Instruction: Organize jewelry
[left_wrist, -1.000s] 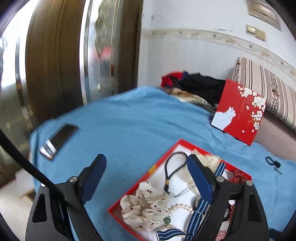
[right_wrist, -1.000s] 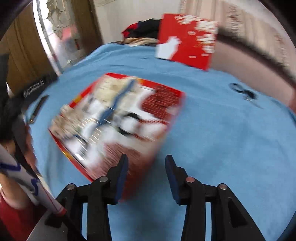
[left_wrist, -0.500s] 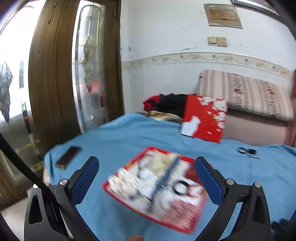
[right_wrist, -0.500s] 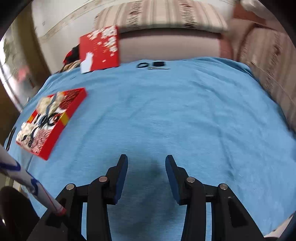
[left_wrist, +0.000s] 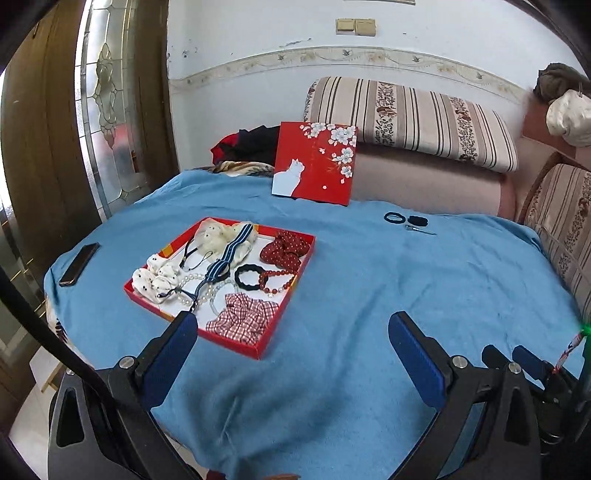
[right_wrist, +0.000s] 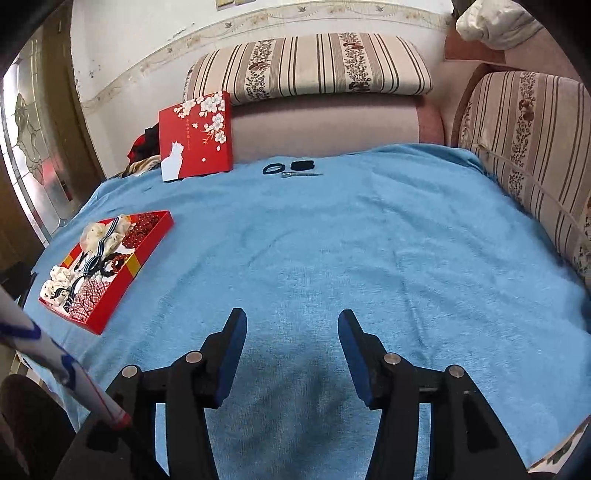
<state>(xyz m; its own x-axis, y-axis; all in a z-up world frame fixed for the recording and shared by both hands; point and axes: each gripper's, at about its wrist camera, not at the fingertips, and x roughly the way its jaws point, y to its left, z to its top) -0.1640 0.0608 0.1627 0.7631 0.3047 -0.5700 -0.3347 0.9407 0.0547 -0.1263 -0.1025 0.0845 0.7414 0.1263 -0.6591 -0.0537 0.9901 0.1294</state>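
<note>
Blue-covered bed, upper centre: approach the loose hair ties (right_wrist: 273, 169) squarely — right gripper (right_wrist: 291, 343) jaws opening, left gripper (left_wrist: 291, 345) jaws wide, both empty.

We see our left gripper (left_wrist: 291, 350) and right gripper (right_wrist: 291, 350): black frames, blue finger pads, silver round screws.

phone (left_wrist: 78, 264) lower end hidden by cable, tray (right_wrist: 122, 288) contents too small to tell

Both views are bright and sharp, lit by daylight through the frosted glass door panel (left_wrist: 107, 122) at far left. Strong fisheye bending curves the edges, and a soft shadow falls on the blue terry cloth (right_wrist: 295, 373) nearby.
</note>
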